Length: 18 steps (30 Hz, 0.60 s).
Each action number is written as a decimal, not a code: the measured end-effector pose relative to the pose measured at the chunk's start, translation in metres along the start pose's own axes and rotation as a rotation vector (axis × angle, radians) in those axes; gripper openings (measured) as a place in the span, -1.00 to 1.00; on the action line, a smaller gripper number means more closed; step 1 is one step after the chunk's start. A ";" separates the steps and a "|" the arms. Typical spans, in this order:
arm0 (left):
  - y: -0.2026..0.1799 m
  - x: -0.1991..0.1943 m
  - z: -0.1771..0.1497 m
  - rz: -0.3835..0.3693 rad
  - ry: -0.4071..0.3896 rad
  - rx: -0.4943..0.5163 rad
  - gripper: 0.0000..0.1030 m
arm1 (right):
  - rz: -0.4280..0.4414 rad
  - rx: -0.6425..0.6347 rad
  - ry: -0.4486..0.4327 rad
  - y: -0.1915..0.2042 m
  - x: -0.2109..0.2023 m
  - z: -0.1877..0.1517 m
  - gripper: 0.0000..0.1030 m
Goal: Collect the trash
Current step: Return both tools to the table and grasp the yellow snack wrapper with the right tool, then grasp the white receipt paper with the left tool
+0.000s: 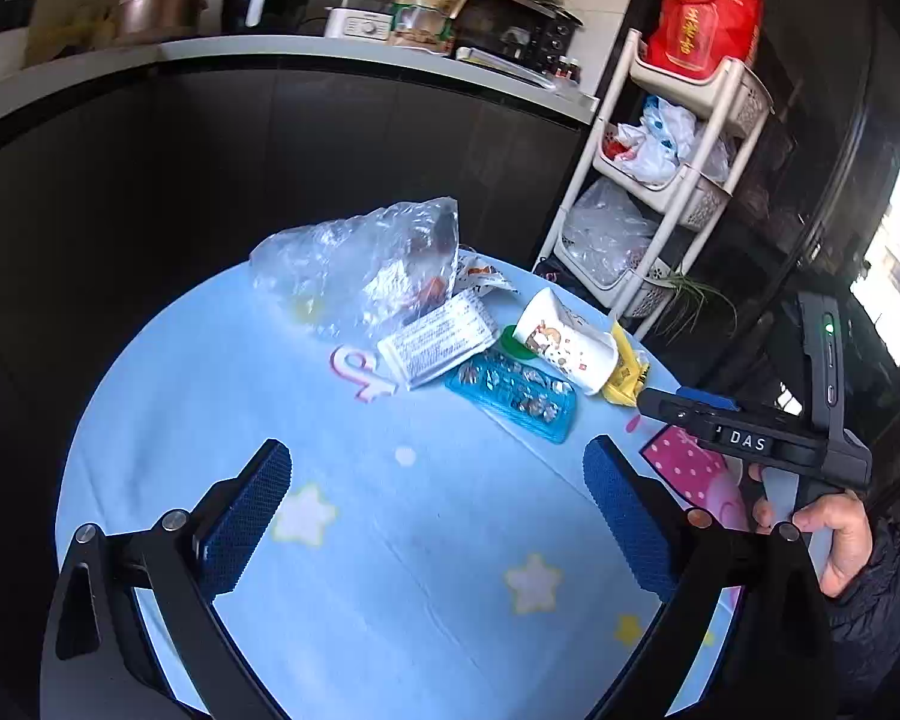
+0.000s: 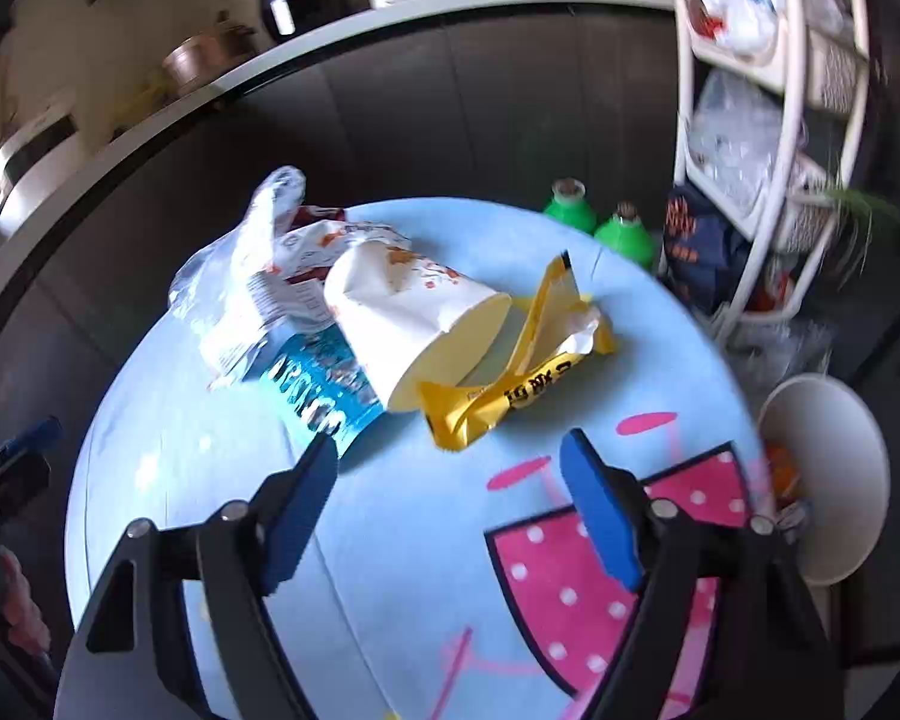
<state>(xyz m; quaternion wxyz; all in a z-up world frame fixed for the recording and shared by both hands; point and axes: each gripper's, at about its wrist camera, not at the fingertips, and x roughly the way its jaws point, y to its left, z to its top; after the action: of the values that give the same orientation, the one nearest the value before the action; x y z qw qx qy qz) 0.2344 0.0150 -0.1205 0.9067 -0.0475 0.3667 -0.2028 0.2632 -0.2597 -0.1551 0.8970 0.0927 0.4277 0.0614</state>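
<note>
A pile of trash lies at the far side of the round table with its light blue cloth: a clear plastic bag, a white printed wrapper, a blue blister tray, a paper cup on its side and a yellow wrapper. My left gripper is open over bare cloth, short of the pile. My right gripper is open, empty, its fingertips just short of the yellow wrapper. Behind it lie the cup and blue tray.
A white bucket with orange scraps stands below the table's right edge. Two green bottles and a white shelf cart stand beyond the table. A dark counter runs behind. A hand holds the right gripper's handle.
</note>
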 end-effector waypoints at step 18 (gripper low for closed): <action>-0.013 0.104 0.064 -0.071 0.074 0.155 0.62 | 0.041 0.129 0.038 -0.031 0.034 0.004 -0.74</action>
<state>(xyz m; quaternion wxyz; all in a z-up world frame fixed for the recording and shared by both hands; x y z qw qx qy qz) 0.3415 -0.0427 -0.1385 0.8857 0.0174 0.3812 -0.2645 0.2886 -0.2839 -0.1857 0.8795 0.1578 0.4458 0.0537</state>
